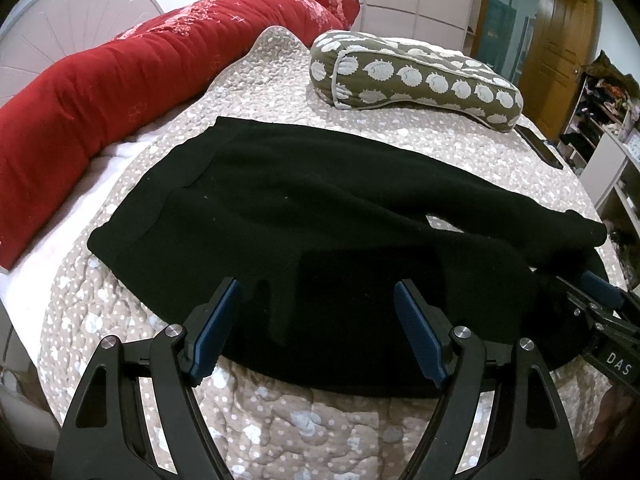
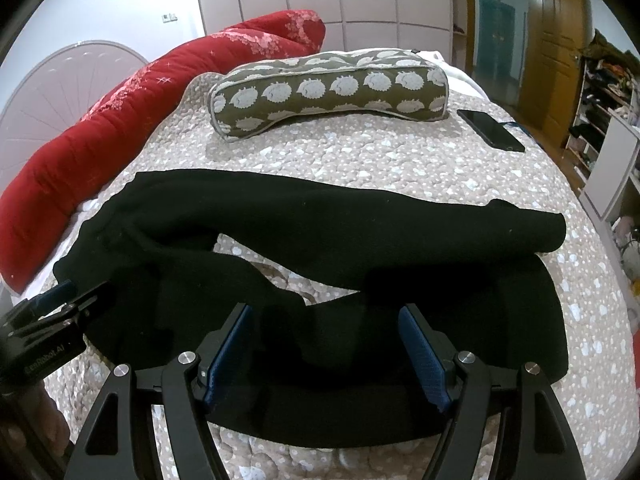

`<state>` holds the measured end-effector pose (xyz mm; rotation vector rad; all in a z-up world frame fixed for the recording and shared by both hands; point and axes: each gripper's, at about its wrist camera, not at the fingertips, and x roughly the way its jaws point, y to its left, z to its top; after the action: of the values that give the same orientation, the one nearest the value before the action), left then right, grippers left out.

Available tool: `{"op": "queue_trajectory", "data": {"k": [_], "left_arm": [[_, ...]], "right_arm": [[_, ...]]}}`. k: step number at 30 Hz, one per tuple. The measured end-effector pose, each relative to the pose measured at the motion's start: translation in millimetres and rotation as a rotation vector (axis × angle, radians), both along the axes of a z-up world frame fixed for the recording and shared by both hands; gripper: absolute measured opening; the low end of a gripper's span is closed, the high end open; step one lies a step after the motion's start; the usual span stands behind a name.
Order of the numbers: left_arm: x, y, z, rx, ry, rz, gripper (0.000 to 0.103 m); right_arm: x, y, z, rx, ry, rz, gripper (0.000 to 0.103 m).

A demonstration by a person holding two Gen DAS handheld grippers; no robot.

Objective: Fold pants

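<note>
We have the black pants (image 1: 280,216) spread across the quilted bedspread (image 1: 280,420), waist toward the red bolster (image 1: 80,92) and the two legs running out to our right, with a sliver of quilt showing between them, so the legs are not yet stacked cleanly. The risk we see from here is a shallow grab: the fabric looks thick and soft, and if we close on the top layer only, the lower layer would stay behind and the fold would come up lopsided or bunched. Lifting the two ends unevenly could also drag the whole garment toward the hedgehog pillow (image 2: 332,88) or the phone (image 2: 490,130) instead of folding it. Our left gripper (image 1: 316,328) is spread wide, its blue pads hanging over the near edge of the pants and gripping nothing. Our right gripper (image 2: 324,356) is equally wide apart above the near leg, and we cannot tell whether its tips touch the cloth; it holds nothing
</note>
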<state>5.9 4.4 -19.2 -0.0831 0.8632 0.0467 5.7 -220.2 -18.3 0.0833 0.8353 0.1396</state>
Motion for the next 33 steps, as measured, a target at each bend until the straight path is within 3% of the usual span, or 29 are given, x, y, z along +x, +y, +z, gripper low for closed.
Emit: {"op": "queue_trajectory", "data": {"k": [33], "left_arm": [[-0.4,-1.3,0.3,-0.001,0.002,0.001,0.079]], "right_arm": [[-0.2,1.3,-7.8,-0.012,0.027,0.013,0.073]]}}
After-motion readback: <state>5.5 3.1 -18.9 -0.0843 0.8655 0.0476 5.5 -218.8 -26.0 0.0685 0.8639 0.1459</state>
